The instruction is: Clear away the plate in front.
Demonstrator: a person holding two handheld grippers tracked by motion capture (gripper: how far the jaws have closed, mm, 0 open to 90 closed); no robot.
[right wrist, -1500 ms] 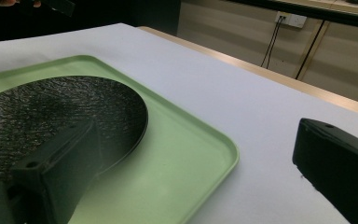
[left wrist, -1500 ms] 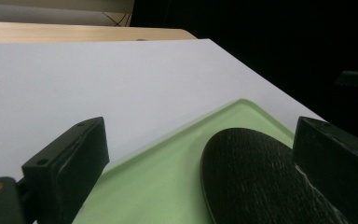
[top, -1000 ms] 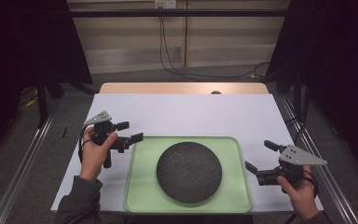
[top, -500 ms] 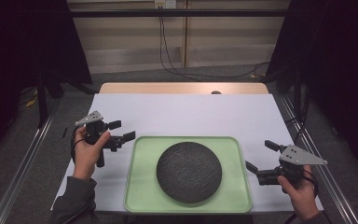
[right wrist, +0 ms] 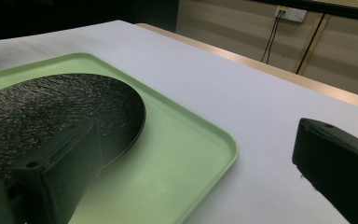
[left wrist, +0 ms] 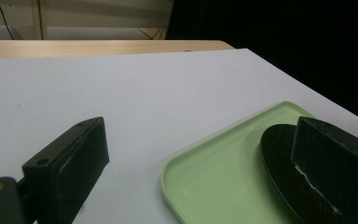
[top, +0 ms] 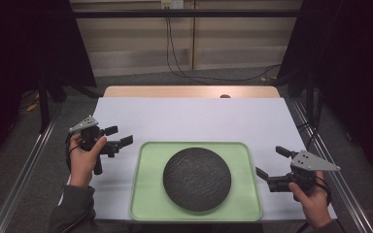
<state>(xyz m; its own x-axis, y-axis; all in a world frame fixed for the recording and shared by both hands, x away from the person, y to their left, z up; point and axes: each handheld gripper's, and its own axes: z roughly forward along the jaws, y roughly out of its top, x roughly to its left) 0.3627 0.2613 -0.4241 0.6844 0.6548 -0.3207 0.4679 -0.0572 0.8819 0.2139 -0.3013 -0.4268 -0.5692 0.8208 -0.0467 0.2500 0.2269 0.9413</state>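
Plate (top: 197, 178), dark and round, is seen lying in the middle of the green tray (top: 147, 204) on the white table (top: 194, 119). Left gripper (top: 118, 136) is held spread just left of the tray; right gripper (top: 272, 162) is held spread just beside its right rim, nothing pinched.

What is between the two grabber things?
The green tray with the dark round plate lies between the left gripper and right gripper, seen in the high view.
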